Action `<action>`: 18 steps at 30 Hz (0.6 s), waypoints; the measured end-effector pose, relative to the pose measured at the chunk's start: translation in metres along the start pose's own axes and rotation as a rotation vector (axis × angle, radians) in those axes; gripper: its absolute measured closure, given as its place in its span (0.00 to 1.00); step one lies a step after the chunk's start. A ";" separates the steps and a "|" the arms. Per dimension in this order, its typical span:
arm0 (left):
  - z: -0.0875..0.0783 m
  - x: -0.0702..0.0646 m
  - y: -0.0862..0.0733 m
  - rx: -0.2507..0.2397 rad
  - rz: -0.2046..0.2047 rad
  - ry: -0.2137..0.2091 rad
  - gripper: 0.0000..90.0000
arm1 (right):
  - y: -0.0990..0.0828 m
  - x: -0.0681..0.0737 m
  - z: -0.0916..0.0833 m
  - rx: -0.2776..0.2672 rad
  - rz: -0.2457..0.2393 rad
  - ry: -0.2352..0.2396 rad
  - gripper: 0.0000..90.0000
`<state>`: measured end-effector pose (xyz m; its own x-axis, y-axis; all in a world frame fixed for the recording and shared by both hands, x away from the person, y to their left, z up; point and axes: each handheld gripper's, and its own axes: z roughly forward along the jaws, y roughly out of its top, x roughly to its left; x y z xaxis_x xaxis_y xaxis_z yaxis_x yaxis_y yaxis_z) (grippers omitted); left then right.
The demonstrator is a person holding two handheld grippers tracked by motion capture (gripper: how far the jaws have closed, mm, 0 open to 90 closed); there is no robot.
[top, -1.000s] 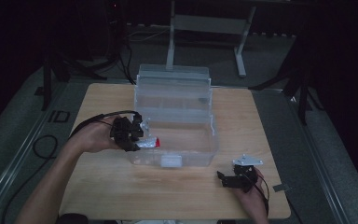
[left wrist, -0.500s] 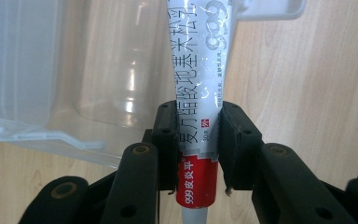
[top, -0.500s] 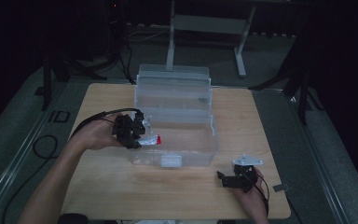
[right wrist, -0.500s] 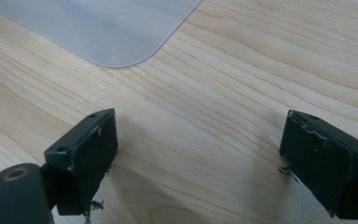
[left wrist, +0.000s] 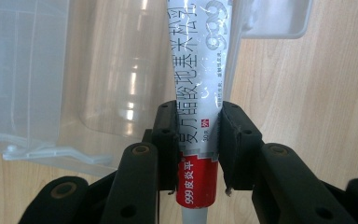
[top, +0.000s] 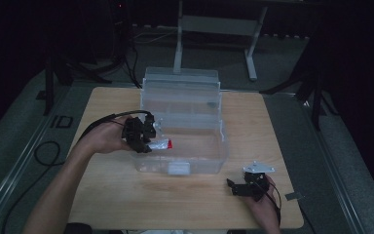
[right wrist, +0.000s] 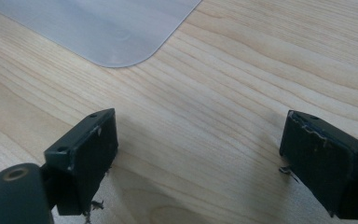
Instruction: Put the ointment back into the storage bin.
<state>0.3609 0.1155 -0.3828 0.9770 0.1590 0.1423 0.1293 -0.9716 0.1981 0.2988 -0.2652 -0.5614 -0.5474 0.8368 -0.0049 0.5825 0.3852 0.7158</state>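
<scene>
My left gripper [top: 148, 141] is shut on a white ointment tube [top: 159, 145] with a red band, held over the left rim of the clear plastic box [top: 209, 161]. In the left gripper view the black pads [left wrist: 235, 140] squeeze the tube [left wrist: 198, 70] near its red band, and the tube points over the box's corner [left wrist: 98, 84]. My right gripper [top: 233, 187] rests low over the table near the front right, past the box's front right corner. In the right gripper view its jaws stand wide apart [right wrist: 198, 154] over bare wood, nothing between them.
The clear box has an open lid [top: 182, 87] raised at the back and a white latch [top: 178, 168] on its front wall. A corner of the box [right wrist: 107, 32] lies ahead of the right gripper. The wooden table [top: 117, 200] ends close behind the right hand. A small grey piece [top: 293, 196] lies at the right edge.
The left gripper with the tube has shifted slightly towards the box. The right gripper has kept still.
</scene>
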 end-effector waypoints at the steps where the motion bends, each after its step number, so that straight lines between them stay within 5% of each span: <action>1: 0.001 0.000 0.000 0.002 0.005 0.000 0.78 | 0.000 0.000 0.000 0.000 0.000 0.000 0.12; 18: 0.014 0.007 0.004 0.027 0.017 -0.030 0.78 | 0.000 0.000 0.000 0.001 0.001 0.000 0.12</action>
<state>0.3703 0.1101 -0.3950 0.9836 0.1376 0.1165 0.1168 -0.9786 0.1692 0.2988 -0.2652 -0.5613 -0.5468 0.8373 -0.0038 0.5836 0.3844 0.7153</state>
